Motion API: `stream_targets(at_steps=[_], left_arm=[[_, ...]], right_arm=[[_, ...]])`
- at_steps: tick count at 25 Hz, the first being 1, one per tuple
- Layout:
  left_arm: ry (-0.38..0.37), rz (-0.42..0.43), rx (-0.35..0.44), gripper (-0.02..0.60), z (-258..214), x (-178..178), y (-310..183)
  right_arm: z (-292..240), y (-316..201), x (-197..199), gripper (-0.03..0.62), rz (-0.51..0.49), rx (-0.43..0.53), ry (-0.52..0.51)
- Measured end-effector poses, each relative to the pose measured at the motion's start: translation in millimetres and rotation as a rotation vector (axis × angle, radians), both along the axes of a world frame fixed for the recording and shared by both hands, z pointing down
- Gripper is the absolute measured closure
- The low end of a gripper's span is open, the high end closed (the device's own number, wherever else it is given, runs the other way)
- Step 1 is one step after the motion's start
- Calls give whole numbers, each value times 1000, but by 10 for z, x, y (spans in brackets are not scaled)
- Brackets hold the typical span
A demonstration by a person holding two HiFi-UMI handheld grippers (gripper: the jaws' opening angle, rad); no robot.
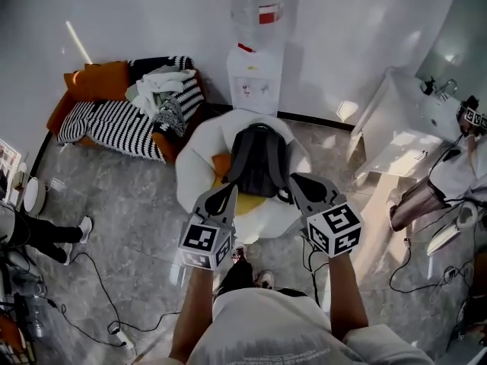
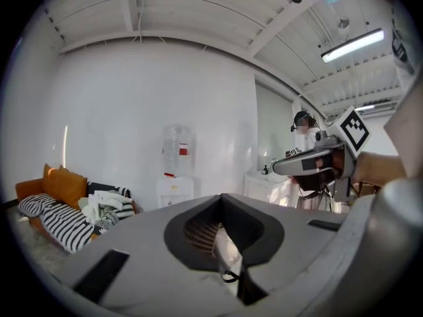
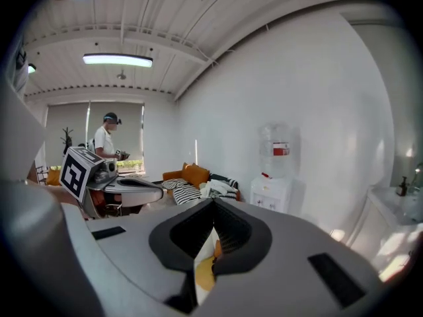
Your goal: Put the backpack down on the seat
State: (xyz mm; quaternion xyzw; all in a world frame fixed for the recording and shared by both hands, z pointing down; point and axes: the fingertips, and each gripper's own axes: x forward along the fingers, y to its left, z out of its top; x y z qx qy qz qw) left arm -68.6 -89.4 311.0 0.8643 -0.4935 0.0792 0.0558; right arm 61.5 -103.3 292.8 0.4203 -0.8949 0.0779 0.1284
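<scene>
Now the backpack (image 1: 259, 158) rests on the seat (image 1: 195, 166), so we hold our left tool (image 1: 224, 195) and right tool (image 1: 301, 182) closed and empty.

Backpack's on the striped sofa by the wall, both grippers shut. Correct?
Not on the sofa. The head view shows the backpack on the white round seat beside it. The left gripper and right gripper are shut, as stated.
</scene>
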Motion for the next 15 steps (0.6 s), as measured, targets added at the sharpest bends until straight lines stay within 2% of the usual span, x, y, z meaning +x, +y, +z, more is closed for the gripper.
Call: stream_targets(at_steps=[5,15], left_arm=[[2,16,55,586,-266,-26,136],[-59,19,144,586,-678,-41,227]], right_arm=[[-252,129,101,589,-13,51,22],[-501,344,167,589,-17,93,-9]])
